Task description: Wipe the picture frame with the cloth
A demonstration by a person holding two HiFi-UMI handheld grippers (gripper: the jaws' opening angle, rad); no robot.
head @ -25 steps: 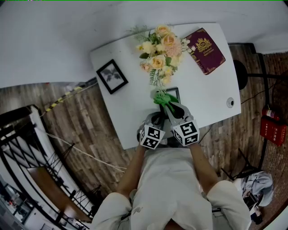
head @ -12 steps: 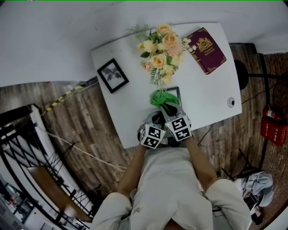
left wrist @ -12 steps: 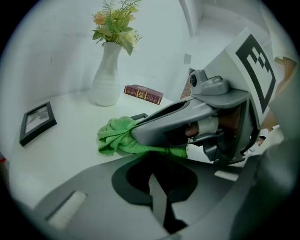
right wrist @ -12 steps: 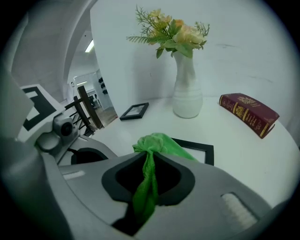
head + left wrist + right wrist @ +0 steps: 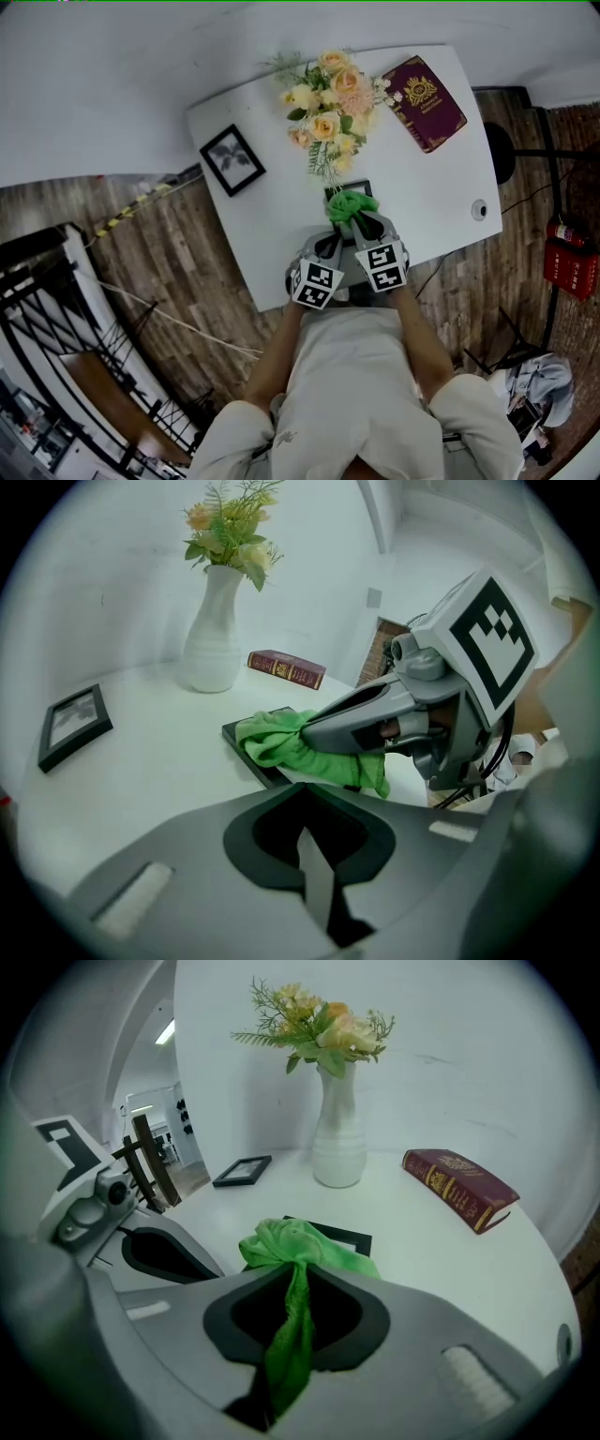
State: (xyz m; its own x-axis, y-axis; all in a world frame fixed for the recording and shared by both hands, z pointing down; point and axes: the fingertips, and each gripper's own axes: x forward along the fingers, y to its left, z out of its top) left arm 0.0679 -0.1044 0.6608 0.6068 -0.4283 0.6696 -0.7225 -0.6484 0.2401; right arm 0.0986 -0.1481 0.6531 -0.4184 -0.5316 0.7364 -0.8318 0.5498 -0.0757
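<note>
A black picture frame [image 5: 367, 190] [image 5: 246, 749] [image 5: 354, 1237] lies flat on the white table [image 5: 262, 234], near its front edge. A bunched green cloth [image 5: 351, 203] [image 5: 286, 747] [image 5: 292, 1241] rests on the frame. My right gripper [image 5: 360, 221] [image 5: 292, 1309] is shut on the cloth, and a strip of cloth trails back between its jaws. My left gripper [image 5: 327, 247] [image 5: 304, 847] hovers just left of it, near the table's front edge. Its jaws are shut with nothing between them. The cloth hides most of the frame's surface.
A white vase of flowers [image 5: 328, 98] [image 5: 214, 639] [image 5: 339, 1143] stands behind the frame. At the back right lies a red book [image 5: 424, 91] [image 5: 286, 667] [image 5: 459, 1188]. A second black frame [image 5: 232, 159] [image 5: 73, 724] [image 5: 242, 1170] rests at the back left. The table has a round cable hole [image 5: 479, 210] at the right.
My right gripper drew the cloth slightly left and back, then slid it right and forward over the frame. The left gripper has barely moved.
</note>
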